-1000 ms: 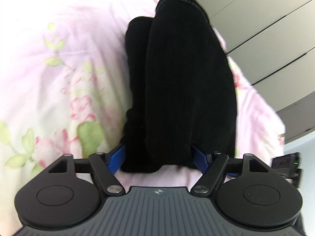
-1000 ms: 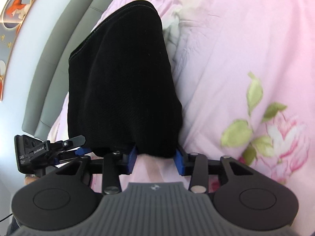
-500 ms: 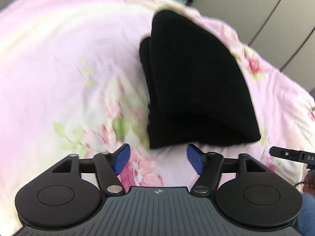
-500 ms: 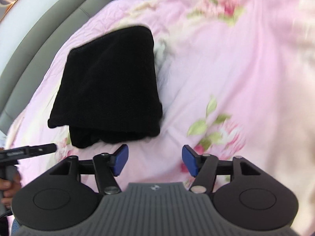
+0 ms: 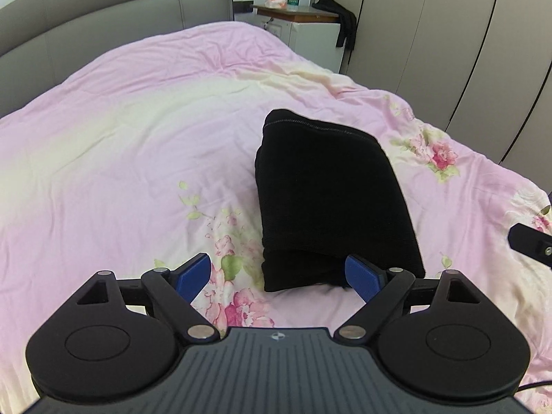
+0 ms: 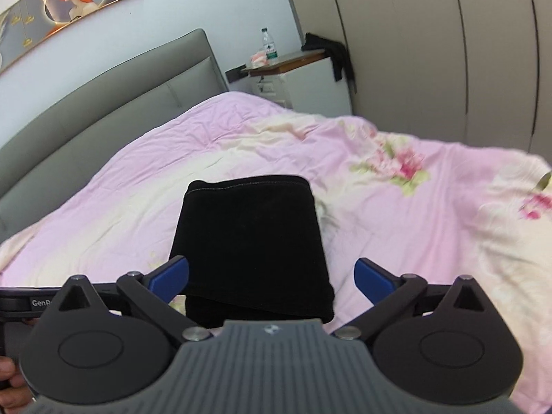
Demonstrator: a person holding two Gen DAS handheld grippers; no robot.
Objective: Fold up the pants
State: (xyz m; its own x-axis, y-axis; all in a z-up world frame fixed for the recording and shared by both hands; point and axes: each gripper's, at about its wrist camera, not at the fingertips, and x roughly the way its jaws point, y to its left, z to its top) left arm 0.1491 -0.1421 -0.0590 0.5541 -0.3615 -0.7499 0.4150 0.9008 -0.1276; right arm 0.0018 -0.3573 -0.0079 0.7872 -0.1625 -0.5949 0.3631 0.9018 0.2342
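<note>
The black pants (image 5: 327,203) lie folded into a compact stack on the pink floral bedspread (image 5: 138,145). They also show in the right wrist view (image 6: 252,241). My left gripper (image 5: 279,274) is open and empty, raised above and just in front of the stack's near edge. My right gripper (image 6: 270,276) is open and empty, also raised over the near edge of the stack. Both pairs of blue fingertips (image 5: 193,272) are clear of the cloth.
A grey headboard (image 6: 103,103) runs along the far side of the bed. A nightstand (image 6: 289,65) with a water bottle (image 6: 270,46) and a dark garment (image 6: 331,55) stands beside it. Wardrobe doors (image 5: 448,34) line the right side. The other gripper's edge (image 5: 529,245) shows at right.
Both grippers let go of the pants, opened wider and pulled up and back. The folded stack now lies free on the bed, and the room has come into view.
</note>
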